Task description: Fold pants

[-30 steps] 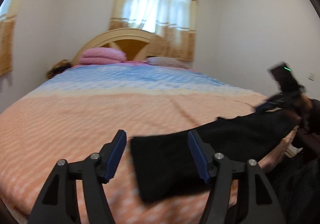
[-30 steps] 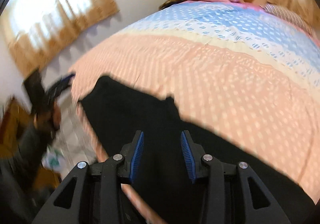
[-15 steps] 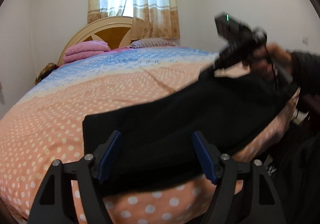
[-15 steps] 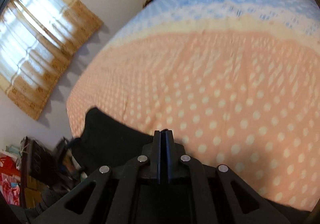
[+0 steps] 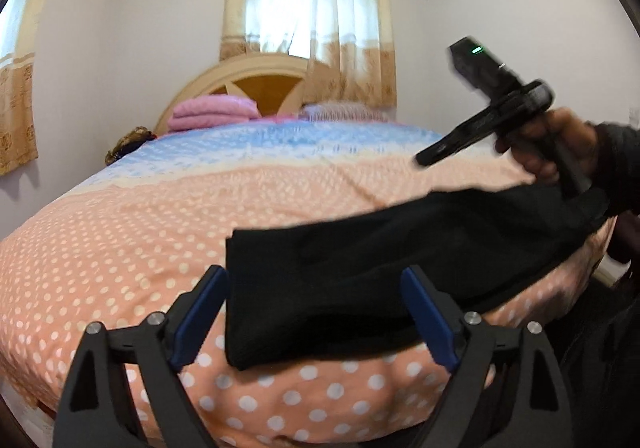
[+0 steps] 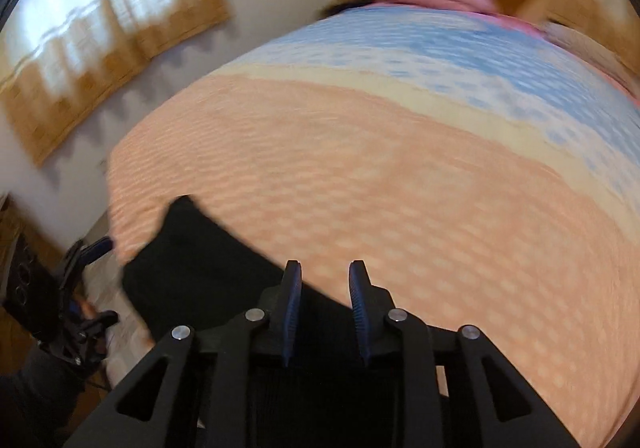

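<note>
1. Left gripper [image 5: 316, 312]: jaws spread wide, nothing held; the near end of the black pants [image 5: 360, 268] lies just ahead, between the two blue pads
2. Right gripper [image 6: 325, 312]: jaws parted, a narrow gap, holding nothing; pants lie directly below and to their left
3. Pants stretch along the near edge of the polka-dot bedspread [image 5: 140, 240]

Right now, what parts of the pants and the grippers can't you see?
- Pants, left wrist view: the waist end goes behind the hand and the frame edge.
- Pants, right wrist view: the near part is hidden under the right gripper.
- Left gripper, right wrist view: blurred, its opening unreadable.
- Bedspread, right wrist view: dots smeared by blur.
</note>
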`<state>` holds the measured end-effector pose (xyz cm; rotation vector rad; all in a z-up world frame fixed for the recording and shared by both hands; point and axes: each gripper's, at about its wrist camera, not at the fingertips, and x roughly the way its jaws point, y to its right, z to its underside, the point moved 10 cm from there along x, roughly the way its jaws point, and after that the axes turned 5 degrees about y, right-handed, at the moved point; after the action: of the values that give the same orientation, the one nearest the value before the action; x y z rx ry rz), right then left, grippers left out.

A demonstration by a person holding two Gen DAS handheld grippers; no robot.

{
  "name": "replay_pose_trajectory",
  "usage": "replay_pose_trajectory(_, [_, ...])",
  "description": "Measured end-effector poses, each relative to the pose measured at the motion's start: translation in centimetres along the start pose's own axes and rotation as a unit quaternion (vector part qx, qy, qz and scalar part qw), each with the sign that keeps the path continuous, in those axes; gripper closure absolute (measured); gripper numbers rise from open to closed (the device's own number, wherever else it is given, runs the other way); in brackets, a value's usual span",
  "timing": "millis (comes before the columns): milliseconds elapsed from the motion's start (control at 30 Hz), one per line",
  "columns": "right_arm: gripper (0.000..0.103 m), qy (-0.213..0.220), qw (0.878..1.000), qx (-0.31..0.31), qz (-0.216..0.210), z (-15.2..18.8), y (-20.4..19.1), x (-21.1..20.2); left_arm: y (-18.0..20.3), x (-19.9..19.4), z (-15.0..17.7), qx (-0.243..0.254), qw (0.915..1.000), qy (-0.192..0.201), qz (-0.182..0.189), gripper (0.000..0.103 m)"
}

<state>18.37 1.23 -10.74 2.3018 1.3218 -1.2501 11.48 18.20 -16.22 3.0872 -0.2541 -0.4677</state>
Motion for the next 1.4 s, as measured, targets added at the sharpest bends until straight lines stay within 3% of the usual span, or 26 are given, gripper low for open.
replay_pose_trajectory(100, [0.077, -0.015, 0.997, -0.054, -0.053, -1.5, -5.8, 2.8, 1.4, 0.2, -0.6, -0.006, 0.9996, 0.011, 0.026, 0.009])
replay_pose_trajectory(200, [0.077, -0.027, 0.993, -0.083, -0.084, -2.1, -9.5, 5.1, 2.7, 1.3, 0.3, -0.001, 0.999, -0.005, 0.045, 0.008])
replay_pose_trajectory(400, [0.077, -0.06, 0.986, -0.122, -0.099, -2.5, -13.6, 9.8, 2.0, 0.9, 2.1, 0.032, 0.9994, -0.014, 0.002, 0.008])
replay_pose_trajectory(500, [0.077, -0.064, 0.986, -0.114, -0.104, -3.0, -14.5, 10.7, 0.4, 0.1, 2.3, 0.016, 0.9997, -0.008, -0.019, 0.008])
replay_pose_trajectory(567, [0.068, -0.076, 0.987, -0.105, -0.092, -3.3, -14.5, 11.3, -0.8, -0.2, 2.5, -0.007, 0.9995, -0.006, -0.031, 0.008])
replay_pose_trajectory(633, [0.047, -0.096, 0.987, -0.1, -0.076, -3.2, -14.7, 12.4, -1.6, -0.3, 2.6, -0.029, 0.9991, -0.005, -0.032, 0.008])
replay_pose_trajectory(700, [0.047, -0.111, 0.986, -0.113, -0.052, -2.7, -14.8, 13.3, -1.8, -0.4, 2.6, -0.039, 0.9986, -0.002, -0.037, 0.008])
replay_pose_trajectory(767, [0.078, -0.122, 0.983, -0.133, -0.034, -2.0, -14.8, 14.0, -1.4, -0.6, 2.5, -0.038, 0.9986, 0.002, -0.035, 0.008])
replay_pose_trajectory(833, [0.09, -0.116, 0.982, -0.15, -0.027, -1.8, -14.9, 14.1, -1.2, -0.8, 2.2, -0.035, 0.9988, 0.003, -0.034, 0.008])
replay_pose_trajectory(1000, [0.091, -0.055, 0.991, -0.122, -0.023, -4.4, -13.9, 12.1, -1.2, -0.9, 2.0, -0.04, 0.9985, 0.012, -0.035, 0.008])
replay_pose_trajectory(1067, [0.091, -0.05, 0.992, -0.115, -0.008, -4.7, -12.9, 12.5, -1.2, -0.6, 2.0, -0.036, 0.9986, 0.009, -0.038, 0.007])
replay_pose_trajectory(1167, [0.085, -0.091, 0.99, -0.105, -0.027, -2.8, -12.0, 13.9, -1.8, 0.5, 2.4, -0.022, 0.9981, -0.007, -0.058, 0.005])
replay_pose_trajectory(1200, [0.072, -0.084, 0.991, -0.106, -0.023, -2.8, -11.8, 13.6, -2.2, 0.7, 2.6, -0.022, 0.9977, -0.013, -0.062, 0.005])
replay_pose_trajectory(1233, [0.05, -0.078, 0.992, -0.102, -0.022, -2.9, -11.5, 13.0, -2.4, 0.7, 2.6, -0.024, 0.9976, -0.012, -0.065, 0.005])
replay_pose_trajectory(1267, [0.044, -0.07, 0.993, -0.093, -0.025, -2.9, -11.3, 12.2, -2.7, 0.5, 2.6, -0.026, 0.9973, -0.009, -0.068, 0.005])
replay_pose_trajectory(1400, [0.044, -0.023, 0.995, -0.057, -0.073, -2.5, -11.6, 7.0, -4.9, -0.1, 3.2, -0.036, 0.9946, -0.012, -0.097, 0.005])
